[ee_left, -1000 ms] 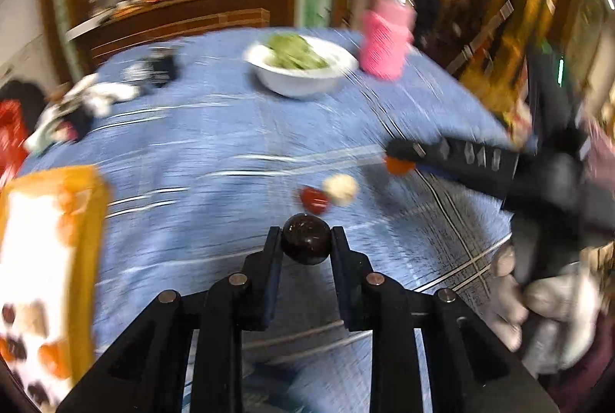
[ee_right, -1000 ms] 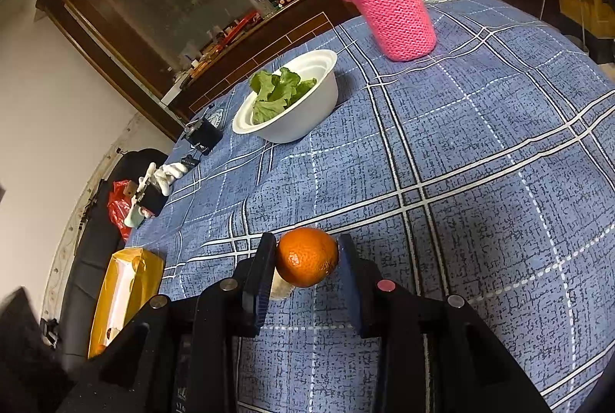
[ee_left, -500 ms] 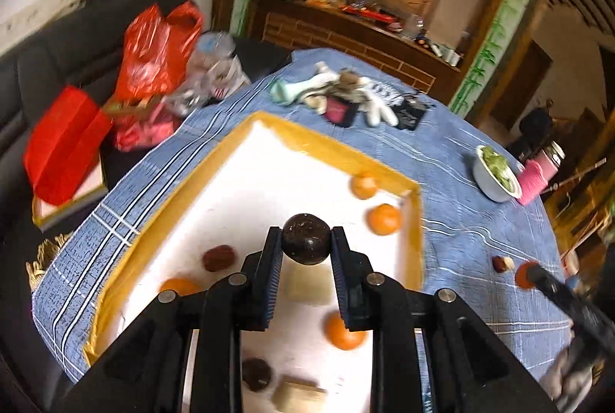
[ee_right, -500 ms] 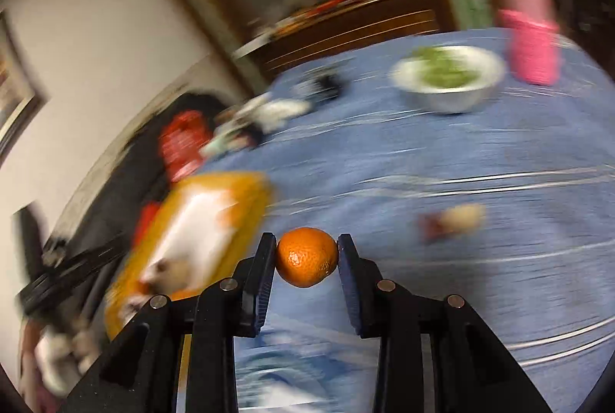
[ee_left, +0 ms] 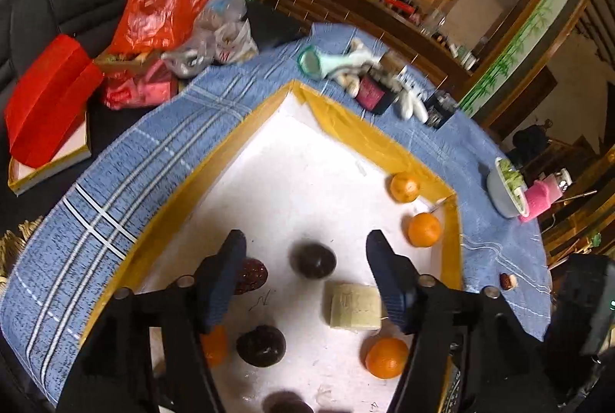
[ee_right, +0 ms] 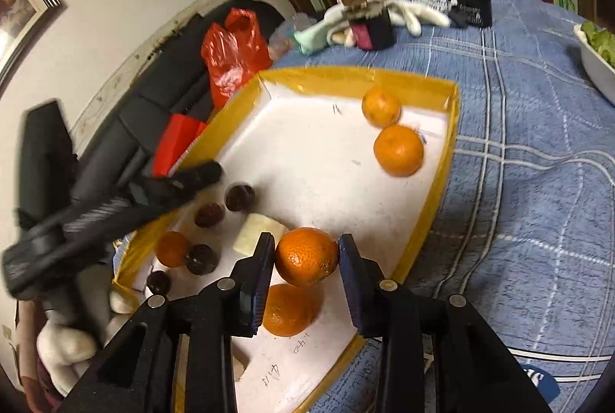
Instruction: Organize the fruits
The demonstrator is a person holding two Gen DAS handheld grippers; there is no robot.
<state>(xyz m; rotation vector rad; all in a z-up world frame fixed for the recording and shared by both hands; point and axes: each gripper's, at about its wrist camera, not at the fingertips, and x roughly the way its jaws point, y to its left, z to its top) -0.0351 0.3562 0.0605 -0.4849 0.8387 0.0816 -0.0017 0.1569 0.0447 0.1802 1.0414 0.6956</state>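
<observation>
A white tray with a yellow rim (ee_left: 338,128) lies on the blue checked cloth; it also shows in the right wrist view (ee_right: 434,197). My left gripper (ee_left: 303,259) is open over the tray, and a dark round fruit (ee_left: 313,261) lies on the tray floor between its fingers. Other dark fruits (ee_left: 261,344), oranges (ee_left: 423,229) and a pale block (ee_left: 353,305) lie in the tray. My right gripper (ee_right: 306,261) is shut on an orange (ee_right: 306,262) above the tray's near corner, over another orange (ee_right: 288,311).
A white bowl of greens (ee_left: 503,188) and a pink-sleeved bottle (ee_left: 544,195) stand at the table's far right. A small dark fruit (ee_left: 508,281) lies on the cloth outside the tray. Gloves and small boxes (ee_right: 369,17) lie beyond it. Red bags (ee_left: 161,1) sit on a sofa.
My left gripper has opened and the dark fruit now lies on the tray. My right gripper has carried its orange from over the cloth to above the tray.
</observation>
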